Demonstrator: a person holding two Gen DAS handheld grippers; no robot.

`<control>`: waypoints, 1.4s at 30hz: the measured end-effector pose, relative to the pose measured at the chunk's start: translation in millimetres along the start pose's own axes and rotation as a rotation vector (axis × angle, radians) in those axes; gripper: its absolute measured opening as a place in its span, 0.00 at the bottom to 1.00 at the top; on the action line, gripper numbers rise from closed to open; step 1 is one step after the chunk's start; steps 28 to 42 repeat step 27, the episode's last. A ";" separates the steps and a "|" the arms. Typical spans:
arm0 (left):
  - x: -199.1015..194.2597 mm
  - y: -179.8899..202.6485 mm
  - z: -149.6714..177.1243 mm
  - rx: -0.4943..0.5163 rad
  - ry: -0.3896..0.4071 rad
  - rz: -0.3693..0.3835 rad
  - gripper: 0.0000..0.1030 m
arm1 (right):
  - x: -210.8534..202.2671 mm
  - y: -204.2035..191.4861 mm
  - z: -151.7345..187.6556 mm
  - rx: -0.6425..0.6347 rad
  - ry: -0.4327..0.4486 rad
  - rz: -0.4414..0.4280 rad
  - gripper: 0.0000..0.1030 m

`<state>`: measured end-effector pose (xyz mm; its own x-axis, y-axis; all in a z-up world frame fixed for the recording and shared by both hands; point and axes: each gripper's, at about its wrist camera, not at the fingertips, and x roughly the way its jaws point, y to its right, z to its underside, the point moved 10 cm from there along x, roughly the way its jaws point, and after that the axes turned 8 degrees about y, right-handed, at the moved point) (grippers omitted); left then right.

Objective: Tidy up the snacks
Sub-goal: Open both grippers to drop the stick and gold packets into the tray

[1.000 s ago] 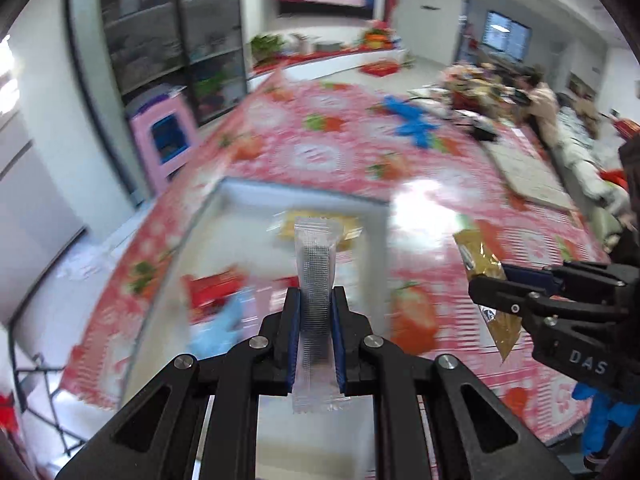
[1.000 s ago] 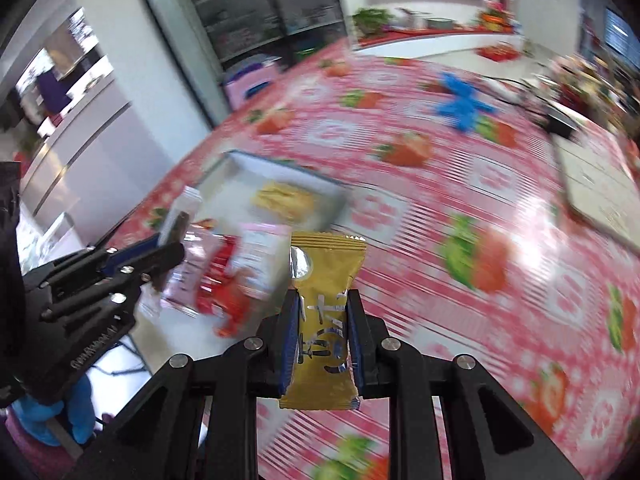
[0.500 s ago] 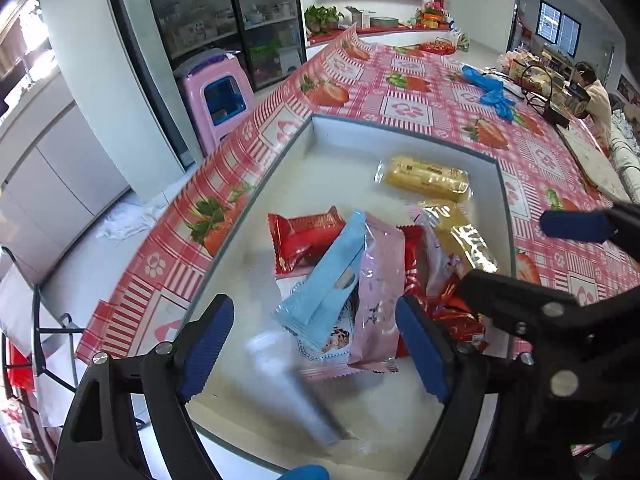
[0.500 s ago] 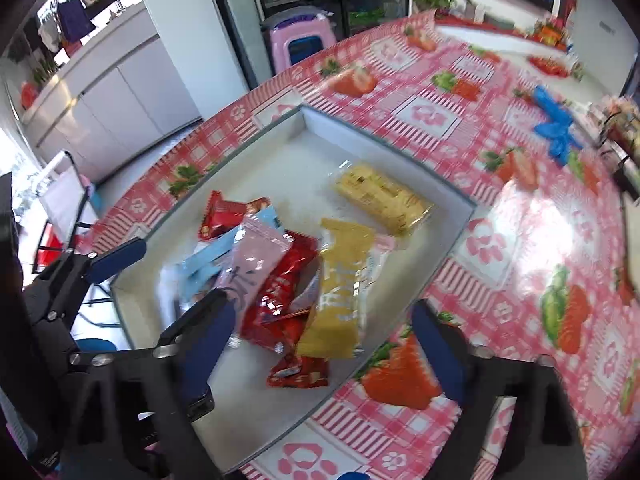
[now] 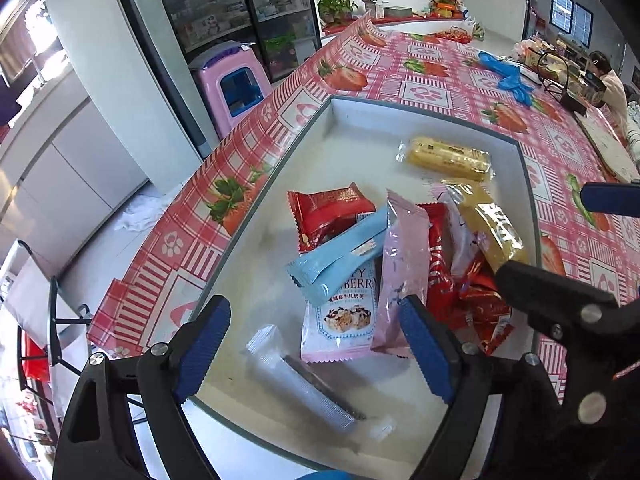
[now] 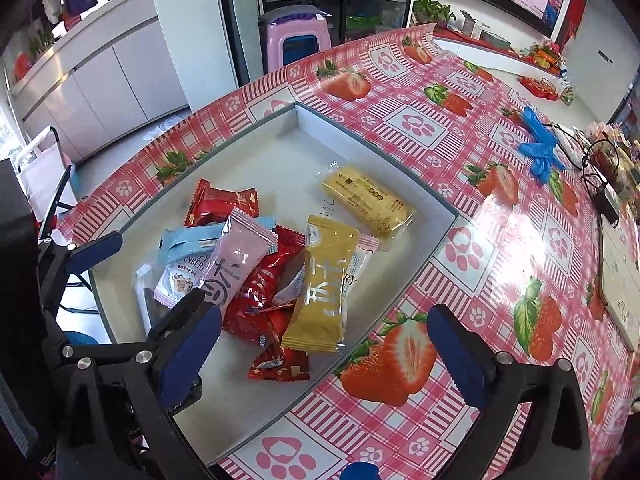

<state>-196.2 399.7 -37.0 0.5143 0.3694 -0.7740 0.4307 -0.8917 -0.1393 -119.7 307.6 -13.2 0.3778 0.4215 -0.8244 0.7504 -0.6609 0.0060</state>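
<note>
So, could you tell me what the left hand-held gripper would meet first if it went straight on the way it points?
Most likely the clear wrapped snack lying on the tray floor, between the open left hand-held gripper fingers; depth is hard to judge.

We hold both tools tilted steeply downward, side by side. Our left tool [image 5: 316, 352] has its blue-padded fingers [image 5: 202, 350] spread wide, with nothing pressed between the pads. Our right tool [image 6: 326, 356] is opening, its jaws already far apart and gripping nothing. In the left wrist view the right tool's black frame crosses the right edge, close beside ours.
</note>
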 end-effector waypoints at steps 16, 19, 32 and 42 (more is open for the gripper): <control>-1.8 3.6 3.8 0.006 -0.014 0.008 0.86 | -1.0 -5.6 4.8 -0.024 -0.004 0.007 1.00; -2.0 3.4 4.4 0.006 -0.017 0.010 0.86 | -0.6 -6.8 4.6 -0.026 -0.004 0.006 1.00; -6.9 1.5 3.9 -0.026 0.006 0.035 0.86 | -1.0 -9.3 4.2 -0.027 -0.001 0.002 1.00; -6.9 1.5 3.9 -0.026 0.006 0.035 0.86 | -1.0 -9.3 4.2 -0.027 -0.001 0.002 1.00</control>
